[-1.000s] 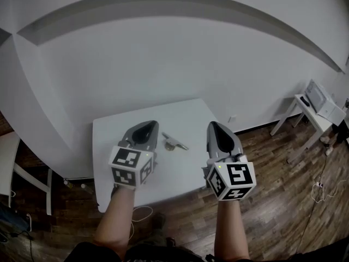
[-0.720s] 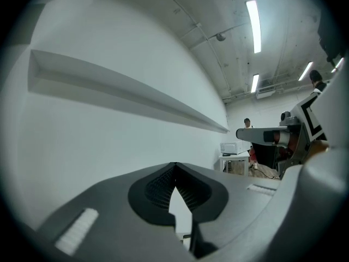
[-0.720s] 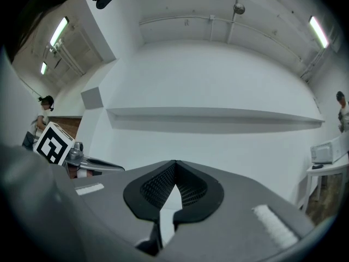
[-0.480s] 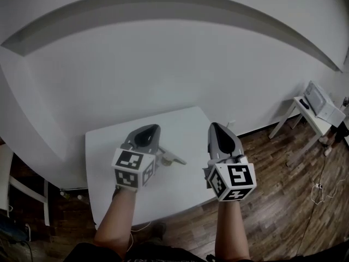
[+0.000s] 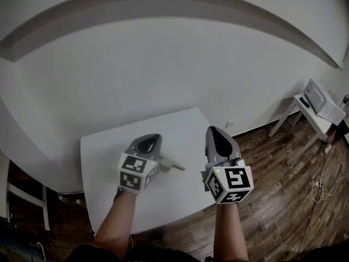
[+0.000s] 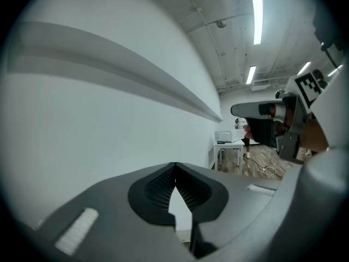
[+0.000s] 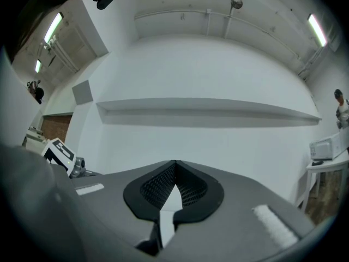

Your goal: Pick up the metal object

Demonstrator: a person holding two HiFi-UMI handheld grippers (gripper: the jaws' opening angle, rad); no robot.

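The metal object (image 5: 173, 165), a slim grey piece, lies on the white table (image 5: 103, 168) between my two grippers. Its left end is hidden behind the left gripper's body. My left gripper (image 5: 153, 138) hovers over the table just left of it, jaws shut and empty, pointing at the wall. My right gripper (image 5: 212, 131) is held to the right of the object near the table's right edge, also shut with nothing in it. In the left gripper view the jaws (image 6: 174, 166) meet against the white wall; the right gripper view shows its jaws (image 7: 175, 163) closed too.
A white wall stands right behind the table. The wooden floor (image 5: 272, 212) spreads to the right, with a small white side table (image 5: 305, 111) carrying a device and cables (image 5: 319, 187) on the floor. The table's front edge runs just ahead of my forearms.
The left gripper has drifted right toward the metal object and now covers its left end. The head view has shifted, so the table sits lower in the picture. Both stay shut.
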